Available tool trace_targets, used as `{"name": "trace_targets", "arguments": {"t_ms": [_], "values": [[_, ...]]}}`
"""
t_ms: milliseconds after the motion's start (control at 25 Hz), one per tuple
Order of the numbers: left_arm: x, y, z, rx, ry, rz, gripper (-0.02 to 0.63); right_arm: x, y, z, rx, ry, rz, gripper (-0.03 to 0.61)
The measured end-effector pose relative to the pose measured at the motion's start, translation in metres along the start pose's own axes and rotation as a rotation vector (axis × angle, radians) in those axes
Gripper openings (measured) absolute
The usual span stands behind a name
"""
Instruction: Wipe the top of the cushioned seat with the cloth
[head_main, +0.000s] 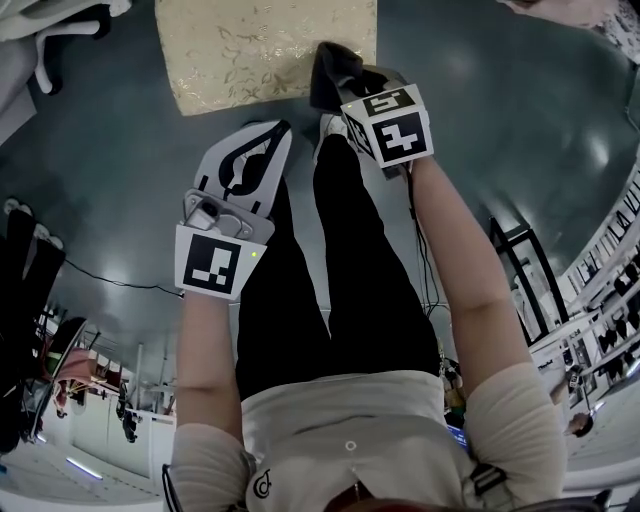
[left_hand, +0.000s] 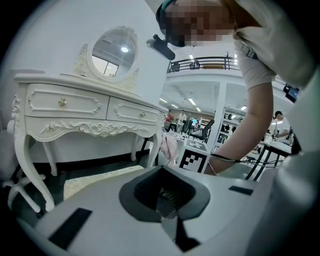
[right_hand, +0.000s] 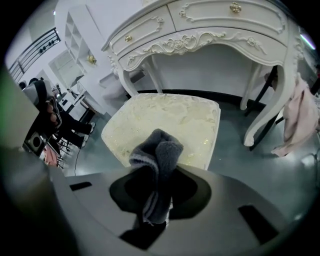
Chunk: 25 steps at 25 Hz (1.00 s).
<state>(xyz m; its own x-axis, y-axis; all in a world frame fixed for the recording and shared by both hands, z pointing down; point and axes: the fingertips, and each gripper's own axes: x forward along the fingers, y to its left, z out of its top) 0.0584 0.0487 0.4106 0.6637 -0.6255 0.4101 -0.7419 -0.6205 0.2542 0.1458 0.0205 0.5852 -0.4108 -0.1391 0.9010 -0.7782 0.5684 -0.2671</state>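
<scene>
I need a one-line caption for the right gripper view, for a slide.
Right gripper shut on a grey cloth, facing the cream cushioned seat in front of a white dressing table.

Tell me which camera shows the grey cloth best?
The right gripper view: the cloth fills the centre, bunched and clamped in the right gripper, in front of the cushioned seat. The head view shows it only as a small dark lump at the seat's edge. The left gripper view misses it.

grippers 2: left gripper (head_main: 262, 135), right gripper (head_main: 340, 88) | cloth (right_hand: 158, 152) 1 | cushioned seat (right_hand: 172, 117) 1 | dressing table (right_hand: 200, 27) 1
</scene>
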Motion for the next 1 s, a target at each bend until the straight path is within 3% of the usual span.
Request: {"name": "trace_targets", "arguments": {"t_ms": [240, 640, 840, 1000], "values": [[0.019, -0.017, 0.0, 0.046, 0.02, -0.038, 0.012, -0.012, -0.03, -0.013, 0.067, 0.004, -0.025, 0.078], [0.04, -0.031, 0.001, 0.02, -0.005, -0.022, 0.012, -0.016, -0.069, -0.037, 0.083, 0.033, -0.095, 0.074], [0.035, -0.041, 0.005, 0.11, 0.025, -0.057, 0.012, -0.03, -0.084, -0.046, 0.085, 0.048, -0.187, 0.072], [0.023, -0.037, 0.026, 0.109, -0.009, -0.039, 0.012, -0.053, -0.076, -0.04, 0.092, 0.022, -0.187, 0.072]]}}
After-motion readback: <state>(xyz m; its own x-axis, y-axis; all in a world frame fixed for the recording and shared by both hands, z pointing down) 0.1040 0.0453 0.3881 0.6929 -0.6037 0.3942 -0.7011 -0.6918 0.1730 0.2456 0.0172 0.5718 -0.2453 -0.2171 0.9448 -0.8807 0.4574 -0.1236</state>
